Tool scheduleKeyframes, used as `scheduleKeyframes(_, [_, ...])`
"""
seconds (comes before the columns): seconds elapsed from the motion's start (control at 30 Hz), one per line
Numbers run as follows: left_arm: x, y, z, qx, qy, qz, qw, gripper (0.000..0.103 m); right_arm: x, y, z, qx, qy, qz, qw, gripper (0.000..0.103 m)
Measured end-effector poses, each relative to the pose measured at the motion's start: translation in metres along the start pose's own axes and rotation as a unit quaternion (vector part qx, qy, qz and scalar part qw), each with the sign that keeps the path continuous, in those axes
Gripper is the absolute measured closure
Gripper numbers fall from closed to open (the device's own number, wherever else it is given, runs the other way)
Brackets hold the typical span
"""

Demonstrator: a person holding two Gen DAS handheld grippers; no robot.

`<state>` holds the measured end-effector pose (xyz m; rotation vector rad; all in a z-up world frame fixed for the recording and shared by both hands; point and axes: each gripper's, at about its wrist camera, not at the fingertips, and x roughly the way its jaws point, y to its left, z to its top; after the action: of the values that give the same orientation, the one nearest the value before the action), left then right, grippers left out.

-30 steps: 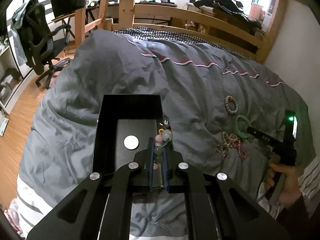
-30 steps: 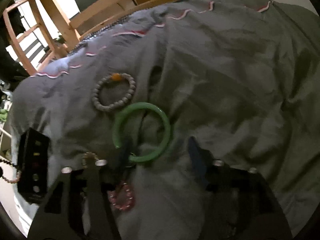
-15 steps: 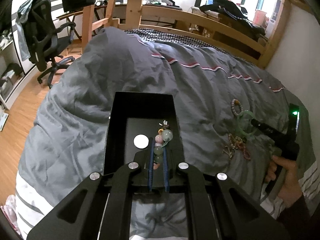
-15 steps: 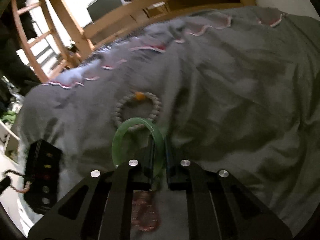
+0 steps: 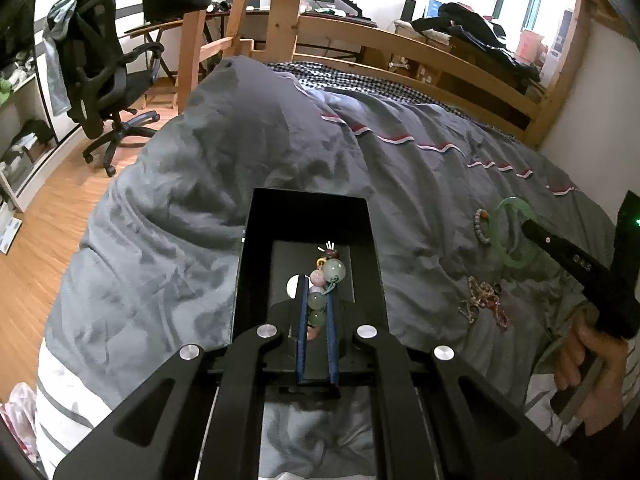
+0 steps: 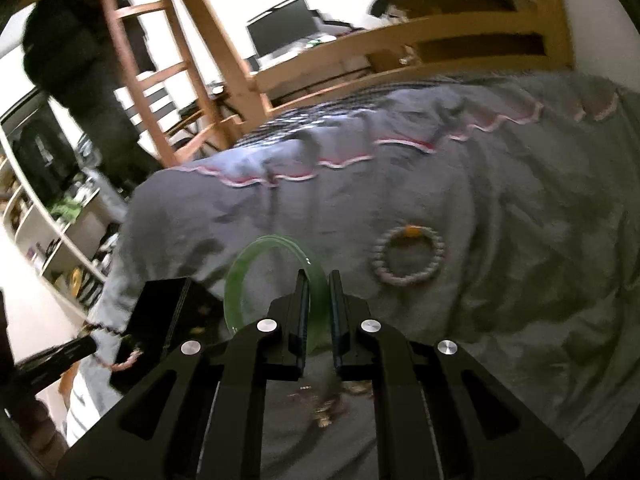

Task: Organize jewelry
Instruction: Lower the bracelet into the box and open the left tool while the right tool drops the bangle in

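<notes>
My left gripper is shut on a bracelet of green and pink beads, holding it over the open black jewelry box on the grey duvet. My right gripper is shut on the rim of a green bangle and holds it upright above the duvet. In the left wrist view the same bangle hangs at the right gripper's tip, with a hand on the handle. A grey bead bracelet with one orange bead lies flat to the right of the bangle.
A tangle of chains and pink beads lies on the duvet between the box and the right hand. The black box shows at the lower left in the right wrist view. A wooden bed rail borders the far side; an office chair stands on the floor at left.
The right gripper closed on the green bangle and lifted it off the duvet, swinging toward the box. The left gripper kept its hold on the bead bracelet over the box.
</notes>
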<state>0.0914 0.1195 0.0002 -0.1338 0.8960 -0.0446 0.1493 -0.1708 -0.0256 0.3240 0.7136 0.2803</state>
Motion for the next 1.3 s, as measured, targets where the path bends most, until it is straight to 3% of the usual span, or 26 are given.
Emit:
scheduleKeyframes(0.53, [0.007, 0.014, 0.001, -0.024, 0.010, 0.023, 0.9994, 0.095, 0.013, 0.114, -0.062, -0.112, 0.055, 0.095, 0.988, 0.093])
scheduleKeyframes(0.7, [0.009, 0.018, 0.000, -0.038, 0.012, 0.025, 0.9989, 0.095, 0.020, 0.126, -0.075, -0.123, 0.064, 0.102, 0.985, 0.093])
scheduleKeyframes(1.03, [0.011, 0.024, 0.001, -0.065, 0.010, 0.031, 0.9974, 0.095, 0.035, 0.134, -0.068, -0.127, 0.050, 0.099, 0.986, 0.092])
scheduleKeyframes(1.17, [0.012, 0.021, 0.000, -0.061, 0.009, 0.031, 0.9976, 0.095, 0.044, 0.142, -0.074, -0.136, 0.079, 0.142, 0.977, 0.089])
scheduleKeyframes(1.2, [0.012, 0.021, 0.000, -0.059, 0.009, 0.031, 0.9977, 0.095, 0.044, 0.143, -0.076, -0.137, 0.078, 0.141, 0.978, 0.086])
scheduleKeyframes(1.27, [0.008, 0.018, 0.000, -0.052, 0.002, 0.031, 0.9982, 0.095, 0.043, 0.146, -0.079, -0.145, 0.075, 0.145, 0.976, 0.064])
scheduleKeyframes(1.3, [0.006, 0.018, 0.000, -0.049, -0.002, 0.033, 0.9982, 0.093, 0.042, 0.146, -0.079, -0.144, 0.071, 0.148, 0.976, 0.038])
